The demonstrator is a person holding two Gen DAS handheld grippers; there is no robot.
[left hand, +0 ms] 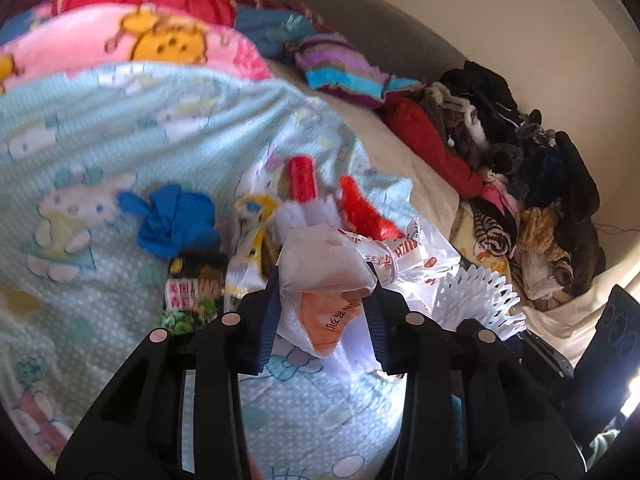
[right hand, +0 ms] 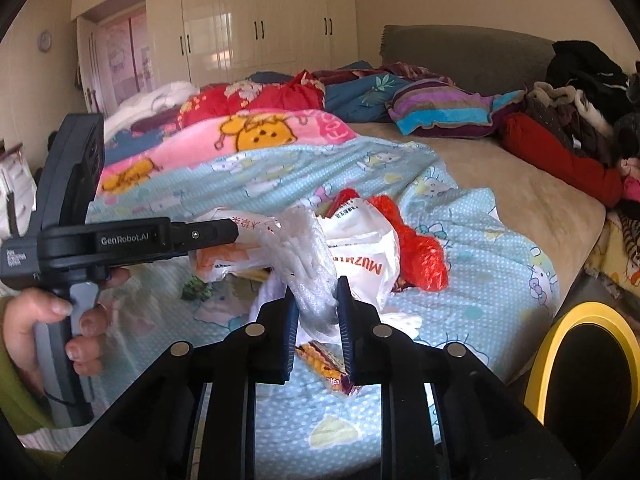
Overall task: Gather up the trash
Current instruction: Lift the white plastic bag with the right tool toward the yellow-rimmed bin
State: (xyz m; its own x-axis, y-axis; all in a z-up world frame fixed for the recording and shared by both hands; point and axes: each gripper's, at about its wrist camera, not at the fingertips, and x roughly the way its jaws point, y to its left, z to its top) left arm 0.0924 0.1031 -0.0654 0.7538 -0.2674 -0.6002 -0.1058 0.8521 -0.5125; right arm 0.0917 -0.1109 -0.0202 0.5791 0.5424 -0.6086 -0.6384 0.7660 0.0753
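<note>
Foam net [right hand: 310, 276] is pinched by right gripper [right hand: 318, 296]; bag [left hand: 320, 280] is pinched by left gripper [left hand: 324, 280]. Bin [right hand: 548, 344] is right of net, nearer right gripper.

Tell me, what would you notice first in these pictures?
A heap of rubbish sits mid-bed on the blue cartoon blanket. The left gripper pinches a white and orange bag, and the right gripper pinches white foam netting. A red plastic bag glows behind them.
</note>
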